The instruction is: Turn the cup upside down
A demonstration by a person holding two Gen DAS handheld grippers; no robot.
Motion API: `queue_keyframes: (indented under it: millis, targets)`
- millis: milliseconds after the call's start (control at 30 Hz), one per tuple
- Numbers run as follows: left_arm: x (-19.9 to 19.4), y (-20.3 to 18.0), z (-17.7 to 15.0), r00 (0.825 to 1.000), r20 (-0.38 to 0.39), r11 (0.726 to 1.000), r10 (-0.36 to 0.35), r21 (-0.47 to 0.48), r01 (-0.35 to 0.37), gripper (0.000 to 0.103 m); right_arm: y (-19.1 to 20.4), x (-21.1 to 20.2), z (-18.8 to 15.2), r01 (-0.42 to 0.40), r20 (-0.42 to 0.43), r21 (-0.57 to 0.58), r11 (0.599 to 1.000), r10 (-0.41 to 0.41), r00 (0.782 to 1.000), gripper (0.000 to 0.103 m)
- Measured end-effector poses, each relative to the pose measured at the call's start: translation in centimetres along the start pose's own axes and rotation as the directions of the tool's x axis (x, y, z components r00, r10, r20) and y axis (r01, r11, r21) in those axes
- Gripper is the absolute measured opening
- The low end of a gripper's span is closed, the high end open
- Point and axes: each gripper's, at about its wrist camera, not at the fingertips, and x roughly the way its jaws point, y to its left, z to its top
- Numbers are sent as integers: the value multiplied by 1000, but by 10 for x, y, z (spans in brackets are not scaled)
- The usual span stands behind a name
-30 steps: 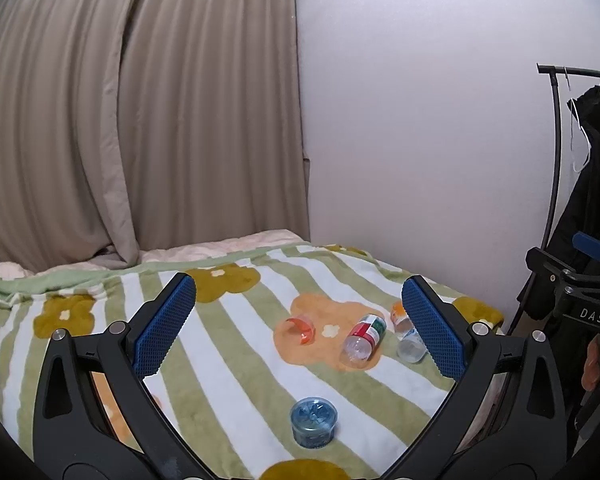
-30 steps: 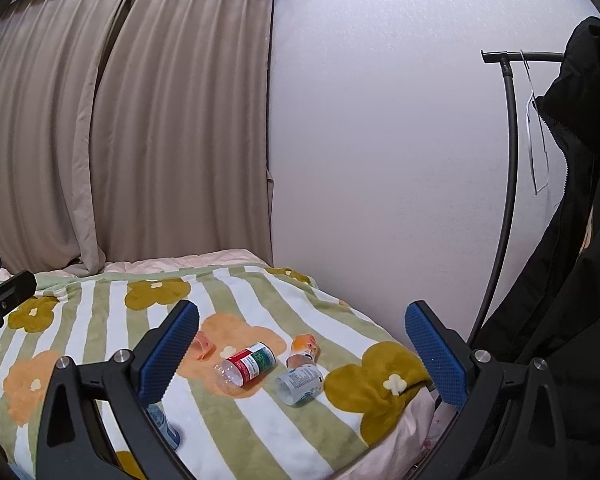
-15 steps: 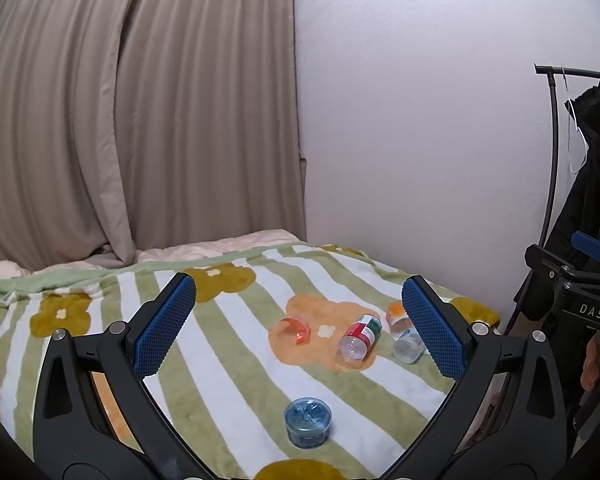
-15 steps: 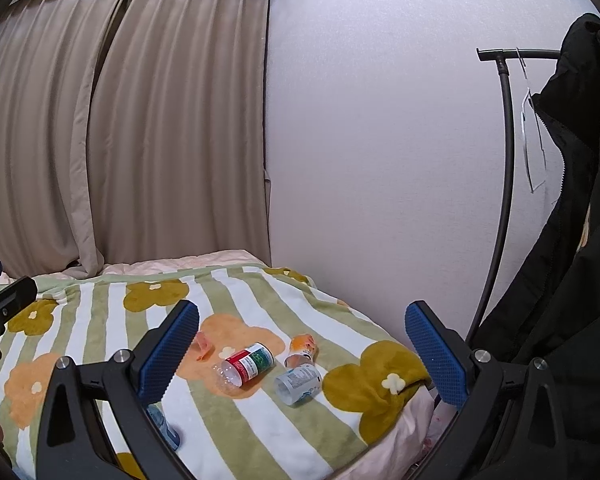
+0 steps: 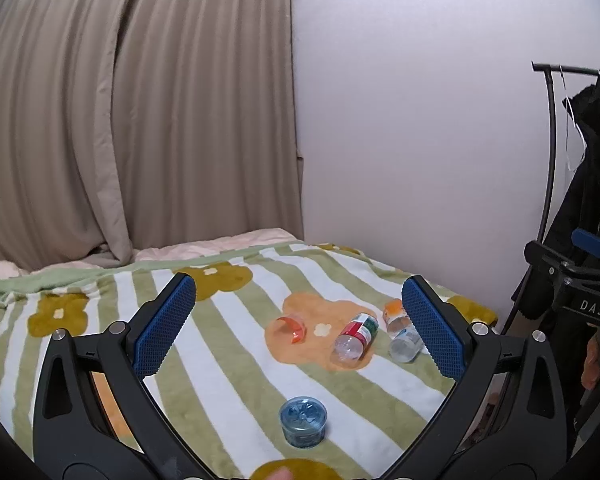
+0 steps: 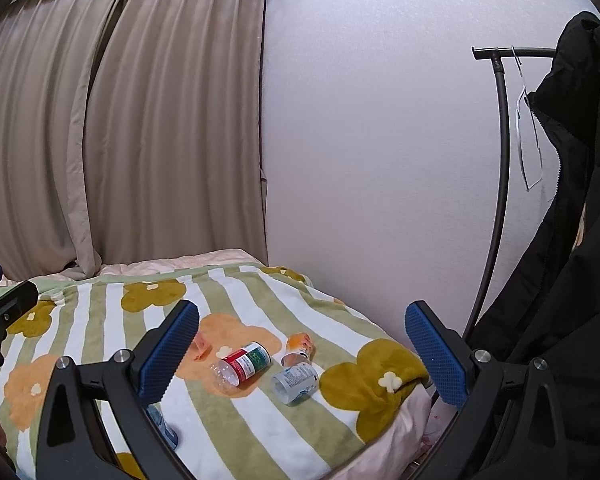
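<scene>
Nearest the left camera, the left tool (image 5: 298, 320) hangs above the bed with its 2 blue-padded fingers (image 5: 164, 324) spread wide and nothing between them. The right tool (image 6: 302, 346) is likewise wide apart and holds nothing; it hovers over the right part of the bed, near the edge.

Just below the left tool, the blue cup (image 5: 303, 426) stands on the striped blanket (image 5: 220, 380), flat end up, on a white stripe near the front edge. In the right view only a sliver of the cup (image 6: 162, 424) shows, behind that tool's left finger.

Farther back, on an orange flower in the blanket's pattern, a small orange cup (image 5: 291, 327) lies on its side. Just right of it lies a clear bottle with a red, white and green label (image 5: 354, 342), its open mouth toward the camera. Next to that lie 2 more bottles: a clear one with a pale label (image 6: 296, 382) and, touching its far end, an orange one (image 6: 299, 347).

Beyond the bed are beige curtains (image 5: 120, 120) on the left and a plain white wall (image 5: 400, 120). At the far right, a black coat (image 6: 572, 240) hangs on a dark metal rack (image 6: 500, 140).
</scene>
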Motion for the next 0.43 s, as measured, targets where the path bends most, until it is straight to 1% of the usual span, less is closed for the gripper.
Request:
queue_keyframes:
  millis: [133, 200, 433]
  targets:
    - [0, -4, -1, 1000, -2, 1000, 0, 19, 0, 103, 1, -1, 0, -2, 0, -4, 1000, 2, 1000, 103]
    - [-1, -5, -1, 1000, 3, 1000, -6, 12, 6, 103, 2, -1, 0, 0, -1, -7, 1000, 0, 1000, 103]
    - [-5, -2, 0, 999, 31, 1000, 11, -10, -11, 103, 1, -2, 0, 0, -1, -5, 1000, 0, 1000, 103]
